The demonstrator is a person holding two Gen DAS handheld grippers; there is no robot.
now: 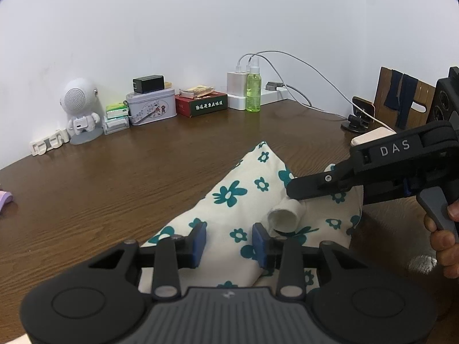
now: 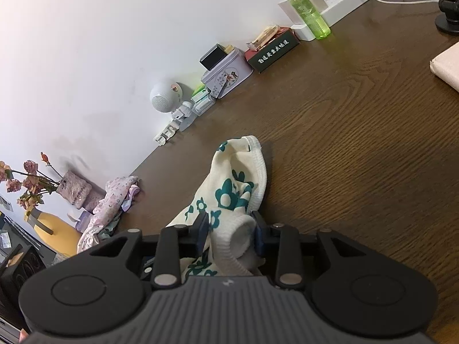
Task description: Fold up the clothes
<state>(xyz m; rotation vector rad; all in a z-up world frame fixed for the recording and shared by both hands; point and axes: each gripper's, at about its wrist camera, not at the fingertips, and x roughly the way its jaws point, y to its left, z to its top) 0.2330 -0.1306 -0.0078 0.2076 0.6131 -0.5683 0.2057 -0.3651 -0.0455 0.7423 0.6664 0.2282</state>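
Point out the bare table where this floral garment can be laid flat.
Bare wood lies left of the floral garment, between it and the speaker figure, and ahead of it up to the red box. Crowded: the wall row and the pink clothes pile.

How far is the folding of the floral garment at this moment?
Done: nothing finished; the floral garment lies bunched on the table. In hand: the right gripper pinches its white cuff. Left: the fold itself, and the pink clothes heaped nearby.
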